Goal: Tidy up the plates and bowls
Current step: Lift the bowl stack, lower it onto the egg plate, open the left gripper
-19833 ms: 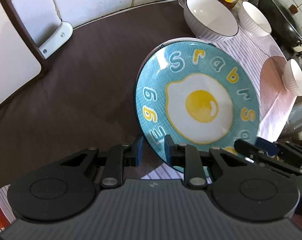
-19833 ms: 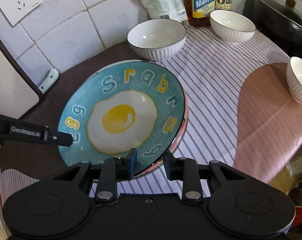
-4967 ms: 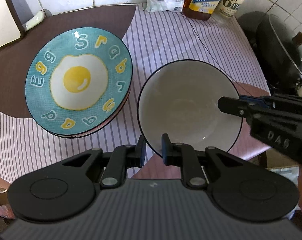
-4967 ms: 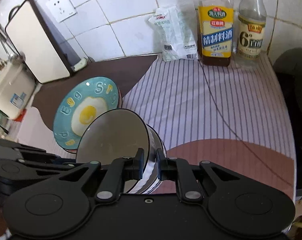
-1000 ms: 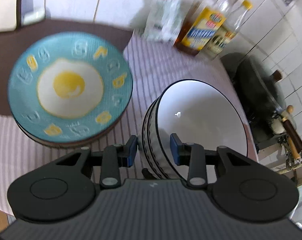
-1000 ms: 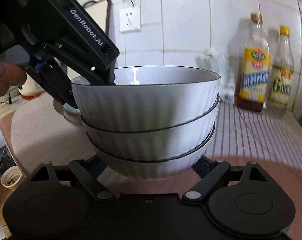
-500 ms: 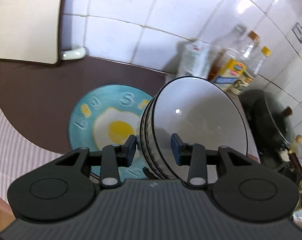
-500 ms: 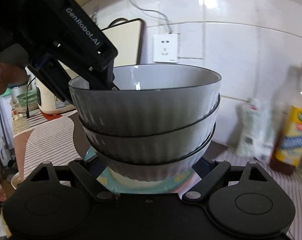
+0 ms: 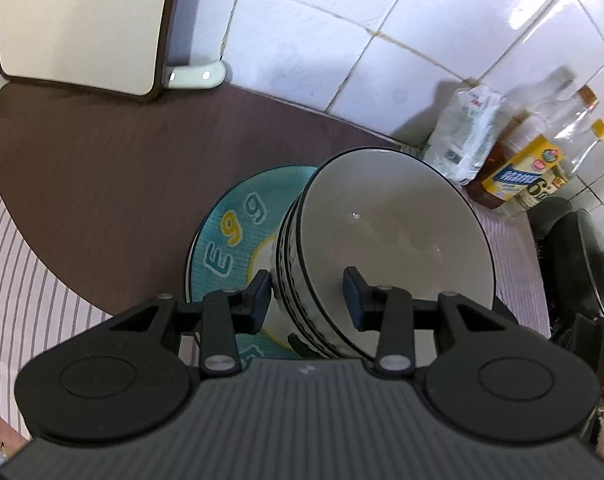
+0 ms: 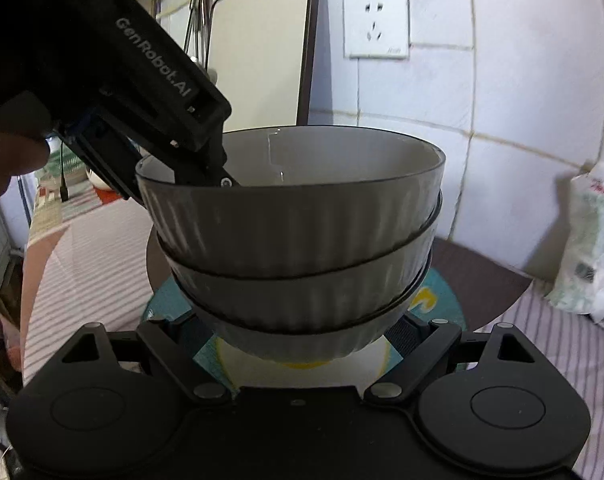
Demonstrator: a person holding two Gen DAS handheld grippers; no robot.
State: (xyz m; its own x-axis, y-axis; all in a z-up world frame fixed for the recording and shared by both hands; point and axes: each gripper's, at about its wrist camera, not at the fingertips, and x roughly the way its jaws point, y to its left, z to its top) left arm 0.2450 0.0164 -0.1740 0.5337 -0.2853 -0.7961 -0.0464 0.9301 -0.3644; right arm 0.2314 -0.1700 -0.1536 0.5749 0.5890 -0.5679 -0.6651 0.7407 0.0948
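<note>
stack of three white ribbed bowls [image 10: 297, 240] held over the egg plate [image 9: 229, 236] on the dark worktop [image 9: 101, 184]. left tool [image 9: 306, 300] pinches the stack's rim, right tool [image 10: 297, 344] spread wide, gripping the bottom bowl's sides. bottles [image 9: 518, 172] far right.

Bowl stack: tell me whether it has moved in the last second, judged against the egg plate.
Yes. The bowl stack sat beside the egg plate on the striped cloth; now it is over that plate.
</note>
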